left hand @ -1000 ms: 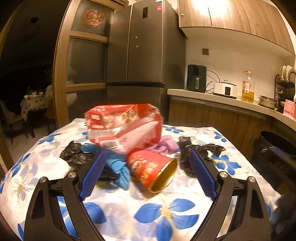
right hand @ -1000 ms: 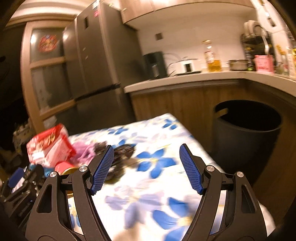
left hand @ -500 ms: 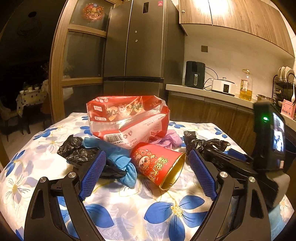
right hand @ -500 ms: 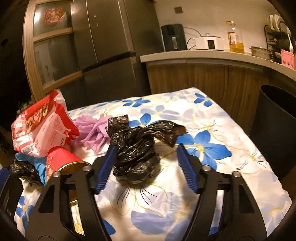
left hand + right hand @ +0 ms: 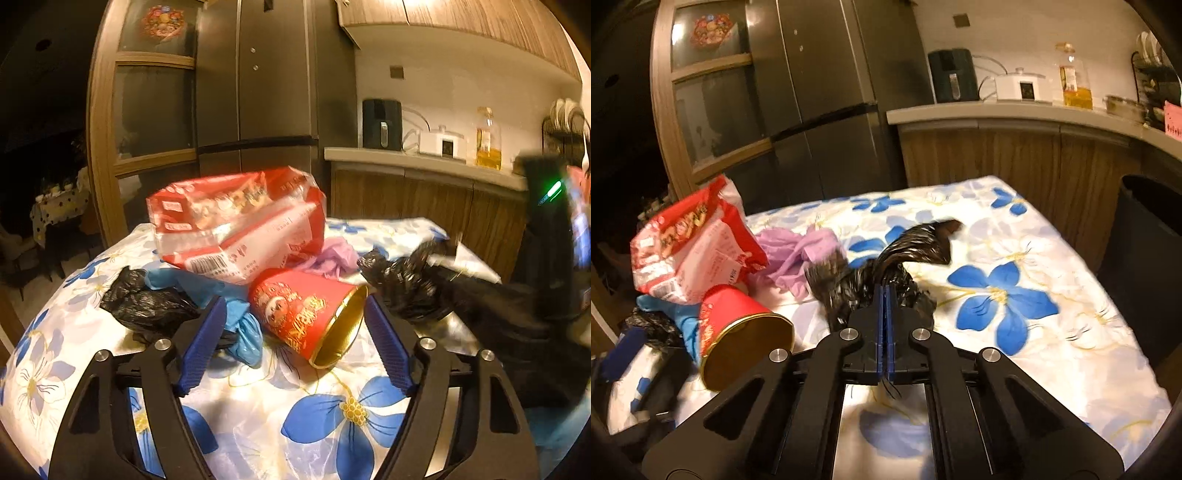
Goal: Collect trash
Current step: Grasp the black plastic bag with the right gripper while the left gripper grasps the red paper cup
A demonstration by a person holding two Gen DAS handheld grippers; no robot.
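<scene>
Your surface (image 5: 1067, 295), under its blue-flowered cloth, carried two crumpled black plastic bags, one red paper cup, one red-and-white snack packet, one blue glove and one purple glove. The red paper cup (image 5: 303, 314) lay on its side mid-surface, gold mouth toward you. Your left gripper (image 5: 295, 347) had its fingers closing around it without touching. Your right gripper (image 5: 885, 295) had pinched one black bag (image 5: 886, 266).
</scene>
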